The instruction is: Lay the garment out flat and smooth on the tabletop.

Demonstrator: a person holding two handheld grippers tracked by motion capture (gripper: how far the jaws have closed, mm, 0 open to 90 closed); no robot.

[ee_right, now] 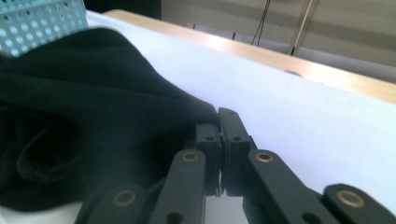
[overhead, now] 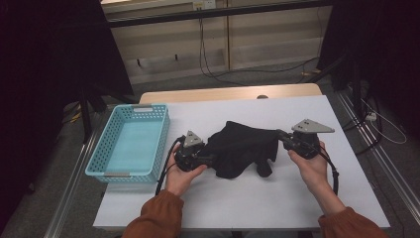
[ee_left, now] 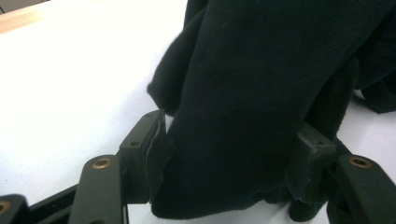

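Bunching between left gripper's (ee_left: 224,168) parted fingers, black cloth (overhead: 242,148), corner seemingly pinched in right gripper's (ee_right: 219,122) fingers.

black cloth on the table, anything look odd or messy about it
The black cloth lies crumpled in a heap on the white table, beside the blue basket, not in it. Nothing looks damaged or spilled.

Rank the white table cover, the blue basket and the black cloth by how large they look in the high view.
1. white table cover
2. blue basket, black cloth: they look alike, so no order between them; the cloth is bunched up.
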